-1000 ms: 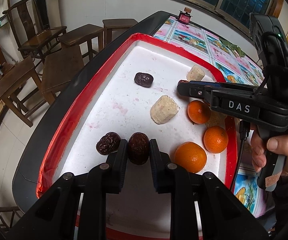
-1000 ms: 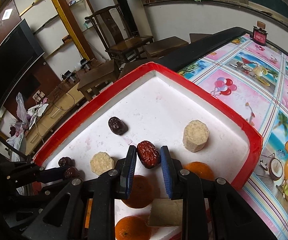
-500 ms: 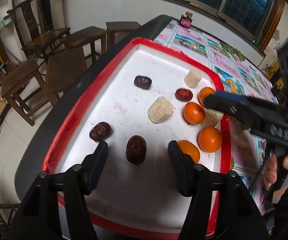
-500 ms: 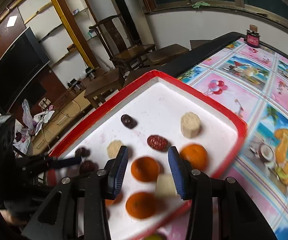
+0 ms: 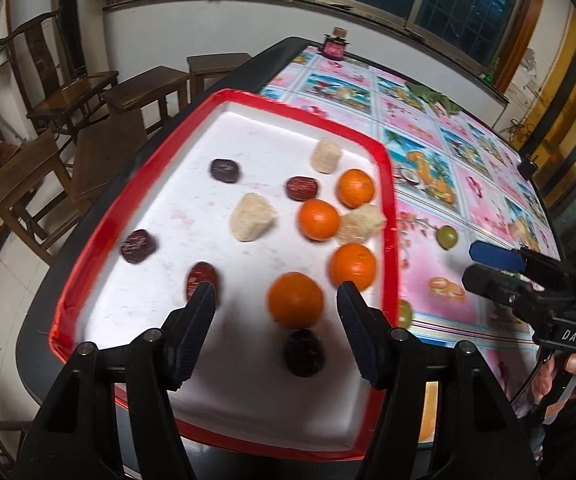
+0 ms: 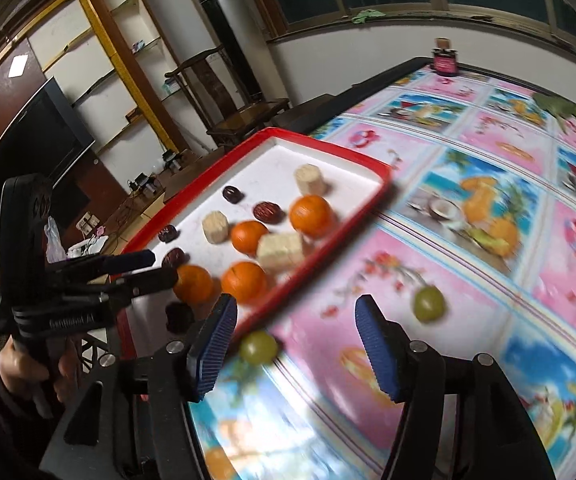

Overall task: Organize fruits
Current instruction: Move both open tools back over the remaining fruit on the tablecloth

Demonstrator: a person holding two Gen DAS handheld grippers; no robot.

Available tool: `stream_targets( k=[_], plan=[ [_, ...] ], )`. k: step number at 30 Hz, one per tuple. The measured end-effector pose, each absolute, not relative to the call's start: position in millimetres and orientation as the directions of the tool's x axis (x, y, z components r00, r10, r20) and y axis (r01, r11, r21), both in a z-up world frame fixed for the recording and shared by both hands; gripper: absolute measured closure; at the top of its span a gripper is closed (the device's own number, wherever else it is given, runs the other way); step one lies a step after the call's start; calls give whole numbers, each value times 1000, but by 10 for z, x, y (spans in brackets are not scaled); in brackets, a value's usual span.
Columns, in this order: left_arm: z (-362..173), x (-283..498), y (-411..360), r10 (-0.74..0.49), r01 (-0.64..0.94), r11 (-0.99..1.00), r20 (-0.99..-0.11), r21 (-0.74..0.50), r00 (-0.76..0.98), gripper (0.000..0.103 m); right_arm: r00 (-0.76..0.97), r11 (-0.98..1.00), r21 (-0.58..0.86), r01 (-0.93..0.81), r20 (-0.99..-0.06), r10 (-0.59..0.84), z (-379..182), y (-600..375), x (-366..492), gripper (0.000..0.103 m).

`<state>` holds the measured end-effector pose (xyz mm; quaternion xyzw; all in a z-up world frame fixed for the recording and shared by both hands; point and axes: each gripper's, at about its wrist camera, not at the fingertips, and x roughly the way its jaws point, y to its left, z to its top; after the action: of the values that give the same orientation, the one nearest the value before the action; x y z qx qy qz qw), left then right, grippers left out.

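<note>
Glossy fruit-print tablecloth (image 6: pixel 488 208), pink and blue squares, covers the dark-edged table; wooden chairs (image 5: pixel 68 92), a TV (image 6: pixel 28 148) and barred windows sit around the room. Red-rimmed white tray (image 5: pixel 388 184) sits at the table's corner, its floor faintly stained pink. On it: four round oranges (image 5: pixel 295 300), wrinkled dark red dates (image 5: pixel 138 246), and pale, crumbly faceted blocks (image 5: pixel 252 217). My left gripper (image 5: pixel 276 304) hangs over the tray's near end, jaws apart, clamping nothing; one orange and one dark date (image 5: pixel 304 353) lie between them, not gripped. My right gripper (image 6: pixel 296 330) is off the tray over the cloth; its jaws have just been opening, nothing between the pads. Two green grapes (image 6: pixel 429 304) lie loose on the cloth, one (image 6: pixel 259 347) just beside the tray rim. Both views are motion-blurred.
</note>
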<state>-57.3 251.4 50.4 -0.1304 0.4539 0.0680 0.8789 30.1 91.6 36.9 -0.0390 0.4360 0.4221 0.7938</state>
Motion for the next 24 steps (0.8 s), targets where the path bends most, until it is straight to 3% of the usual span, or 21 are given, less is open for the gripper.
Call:
stream_targets(
  k=[7,24],
  plan=[
    [590,-517,2157,-46,-153,974,-812,-165,582,41,351,712,233,-662,-743,569,363,414,254,40],
    [497,-8,1237,-188,50,980,-830,-191,525,41,449,821,225,-525,-746,492,384,-472,561,40]
  ],
)
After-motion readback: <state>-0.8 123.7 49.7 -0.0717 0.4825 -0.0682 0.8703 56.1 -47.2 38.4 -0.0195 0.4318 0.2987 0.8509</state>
